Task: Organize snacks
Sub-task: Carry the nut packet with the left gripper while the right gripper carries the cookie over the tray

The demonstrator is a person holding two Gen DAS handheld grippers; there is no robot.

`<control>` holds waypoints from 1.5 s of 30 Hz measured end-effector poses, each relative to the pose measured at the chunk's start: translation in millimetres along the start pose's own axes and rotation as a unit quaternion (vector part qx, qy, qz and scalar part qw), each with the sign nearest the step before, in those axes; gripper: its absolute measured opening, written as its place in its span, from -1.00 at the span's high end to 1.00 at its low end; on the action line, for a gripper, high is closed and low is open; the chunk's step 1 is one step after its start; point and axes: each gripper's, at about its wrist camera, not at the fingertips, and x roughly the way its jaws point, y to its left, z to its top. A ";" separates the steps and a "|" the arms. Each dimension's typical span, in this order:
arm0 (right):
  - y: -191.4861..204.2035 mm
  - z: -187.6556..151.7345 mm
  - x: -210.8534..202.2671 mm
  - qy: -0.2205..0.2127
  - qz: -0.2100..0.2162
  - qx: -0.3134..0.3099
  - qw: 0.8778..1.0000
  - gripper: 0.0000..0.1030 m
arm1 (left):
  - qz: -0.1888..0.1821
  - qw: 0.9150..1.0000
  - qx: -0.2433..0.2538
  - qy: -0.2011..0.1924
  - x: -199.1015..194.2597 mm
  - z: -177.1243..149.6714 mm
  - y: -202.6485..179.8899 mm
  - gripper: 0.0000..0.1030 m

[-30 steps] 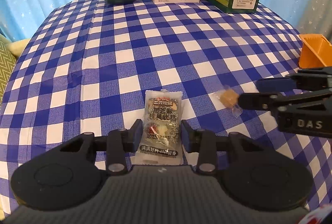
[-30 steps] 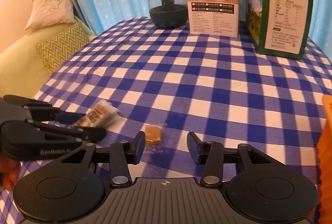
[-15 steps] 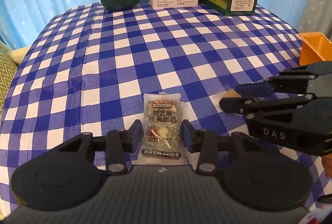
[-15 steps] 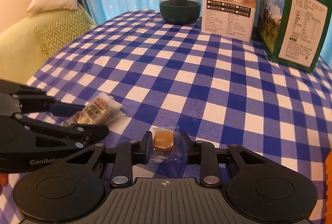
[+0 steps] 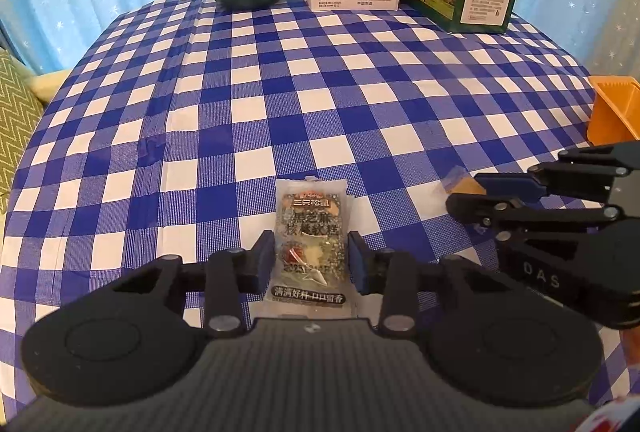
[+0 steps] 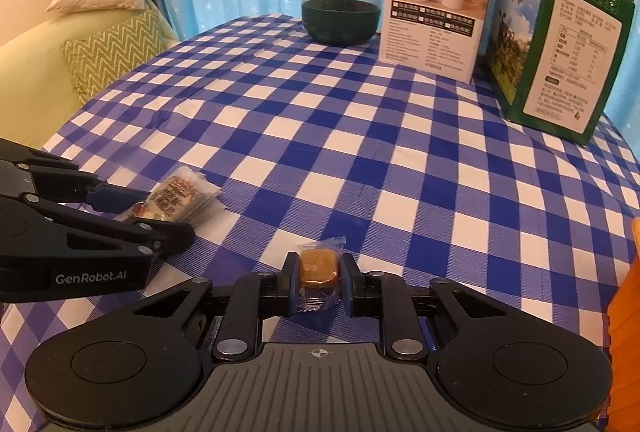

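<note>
Left tongs point(image 5: 311, 264): angled down at the tabletop point(image 5: 280, 104), fingers straddling the lower half of the packet point(image 5: 310, 244); jaws have just been closing, and the pads look to meet the packet's edges, though firm contact cannot be confirmed.
Packet: flat on the tabletop, long axis in line with the left tongs.
Right tongs point(image 6: 318, 280): angled down, clenched on the candy point(image 6: 318, 266), pads pressing both sides.
Candy: brown block in clear wrapper, between the right pads, near the tabletop.
Spacing: right tongs just beside the left, apart.
Bin point(image 5: 616, 110): orange, at the tabletop's right edge.
</note>
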 end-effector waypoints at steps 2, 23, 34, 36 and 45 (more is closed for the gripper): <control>-2.2 0.0 -2.1 -0.001 -0.001 0.002 1.000 0.59 | 0.000 1.000 -0.003 0.001 -0.4 -0.3 0.0 0.33; -23.1 -7.6 -59.8 -0.018 -0.008 0.062 0.998 0.59 | -0.025 0.999 -0.012 -0.019 -43.2 -4.0 -32.6 0.34; -38.5 -31.6 -123.4 -0.046 -0.028 0.095 0.994 0.59 | -0.052 0.996 -0.030 -0.058 -93.9 -17.0 -64.9 0.34; -37.8 -40.5 -137.3 -0.051 -0.032 0.100 0.993 0.59 | -0.058 0.996 -0.029 -0.065 -103.3 -21.3 -74.1 0.34; -37.5 -92.5 -200.6 -0.058 -0.056 0.120 0.990 0.59 | -0.087 0.993 -0.016 -0.082 -145.6 -49.0 -125.6 0.34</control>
